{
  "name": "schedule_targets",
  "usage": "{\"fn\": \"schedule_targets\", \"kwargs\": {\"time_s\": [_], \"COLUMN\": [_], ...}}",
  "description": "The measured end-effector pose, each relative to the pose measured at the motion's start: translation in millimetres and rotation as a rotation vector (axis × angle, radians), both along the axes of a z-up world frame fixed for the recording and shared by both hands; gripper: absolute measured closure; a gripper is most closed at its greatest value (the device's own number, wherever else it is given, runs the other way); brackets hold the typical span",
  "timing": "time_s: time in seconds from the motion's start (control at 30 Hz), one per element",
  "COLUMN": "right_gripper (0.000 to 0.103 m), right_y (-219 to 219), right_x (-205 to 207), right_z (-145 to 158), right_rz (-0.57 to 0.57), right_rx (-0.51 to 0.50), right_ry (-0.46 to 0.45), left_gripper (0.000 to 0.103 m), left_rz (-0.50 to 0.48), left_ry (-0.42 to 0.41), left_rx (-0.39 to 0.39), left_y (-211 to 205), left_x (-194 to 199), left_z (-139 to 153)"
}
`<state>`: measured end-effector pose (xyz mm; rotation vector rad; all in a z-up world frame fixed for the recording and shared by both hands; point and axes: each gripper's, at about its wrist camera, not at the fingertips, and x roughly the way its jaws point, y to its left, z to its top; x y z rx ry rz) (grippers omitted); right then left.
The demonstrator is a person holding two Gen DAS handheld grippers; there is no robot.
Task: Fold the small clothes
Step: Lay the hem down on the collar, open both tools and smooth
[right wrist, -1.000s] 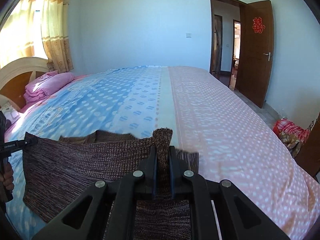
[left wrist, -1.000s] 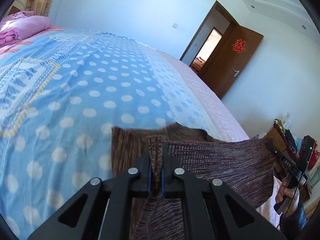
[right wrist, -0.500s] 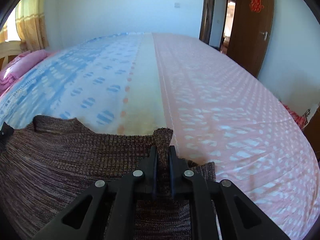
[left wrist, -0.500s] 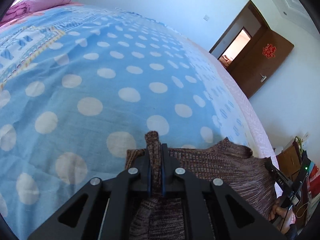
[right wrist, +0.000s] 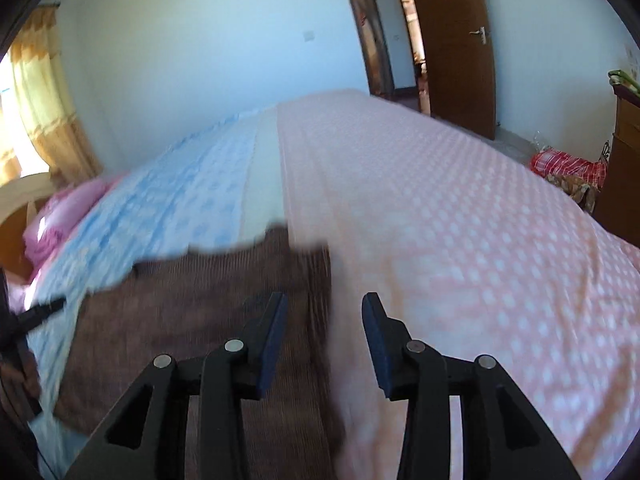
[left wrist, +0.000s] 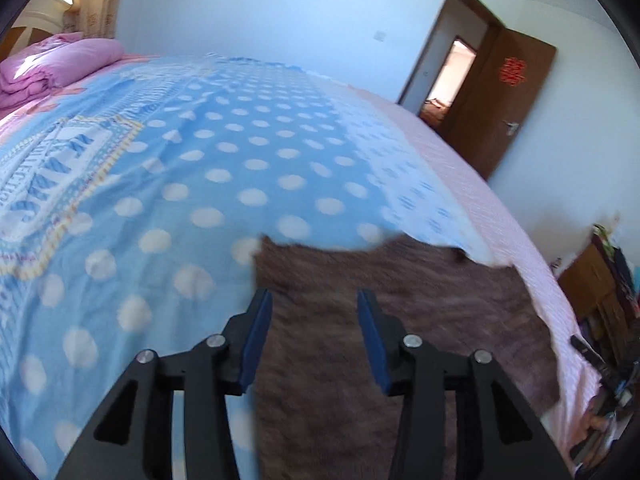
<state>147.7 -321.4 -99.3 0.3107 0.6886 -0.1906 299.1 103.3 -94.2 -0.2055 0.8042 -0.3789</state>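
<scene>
Blue-and-pink dotted bedspread (left wrist: 248, 168), brown knit garment (left wrist: 400, 320) at 6 o'clock, left gripper (left wrist: 315, 306) wide, empty, right gripper (right wrist: 324, 312) wide, empty, wooden door (right wrist: 452, 40) at 1 o'clock

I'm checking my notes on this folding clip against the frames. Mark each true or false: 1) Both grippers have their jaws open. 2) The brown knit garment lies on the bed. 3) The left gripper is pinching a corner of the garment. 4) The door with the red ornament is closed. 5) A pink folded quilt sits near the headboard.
1) True: the left gripper and the right gripper both show jaws spread apart.
2) True: the brown knit garment lies on the bed.
3) False: nothing is between its jaws; the garment lies beneath them.
4) False: the door stands open, showing a lit room beyond.
5) True: the pink quilt sits at the head end.
</scene>
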Motion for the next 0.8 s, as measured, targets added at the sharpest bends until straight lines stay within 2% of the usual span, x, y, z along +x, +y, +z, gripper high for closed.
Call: {"fn": "schedule_targets", "kwargs": {"time_s": [0.07, 0.17, 0.2, 0.23, 0.3, 0.47, 0.57, 0.63, 0.7, 0.8], "right_gripper": [0.062, 0.062, 0.067, 0.087, 0.093, 0.095, 0.095, 0.095, 0.094, 0.094], "right_y": [12, 28, 31, 34, 39, 41, 40, 41, 40, 51], "right_x": [-18, -22, -18, -17, -17, -34, -44, -43, -46, -58], "right_z": [-17, -42, -48, -50, -46, -48, -48, -46, -39, -11], "right_rz": [0.020, 0.016, 0.025, 0.046, 0.041, 0.006, -0.015, -0.021, -0.038, -0.088], "right_rx": [-0.008, -0.060, -0.068, -0.075, -0.088, -0.055, -0.038, -0.041, -0.032, -0.115], "right_ry": [0.031, 0.111, 0.128, 0.133, 0.135, 0.139, 0.118, 0.129, 0.131, 0.029], "left_gripper": [0.051, 0.051, 0.051, 0.051, 0.050, 0.046, 0.045, 0.037, 0.024, 0.019], "left_rz": [-0.024, -0.055, -0.054, -0.048, -0.037, -0.043, -0.047, -0.065, -0.088, -0.094], "left_ry": [0.001, 0.016, 0.030, 0.042, 0.041, -0.004, -0.014, -0.021, -0.033, -0.052], "left_rx": [-0.004, -0.009, -0.010, -0.007, 0.012, 0.079, 0.079, 0.103, 0.132, 0.225], "left_y": [-10, -24, -28, -30, -33, -35, -35, -40, -47, -61], "left_x": [-19, -41, -46, -50, -61, -74, -74, -74, -75, -78], "left_z": [-5, -17, -22, -27, -35, -44, -46, -47, -49, -50]}}
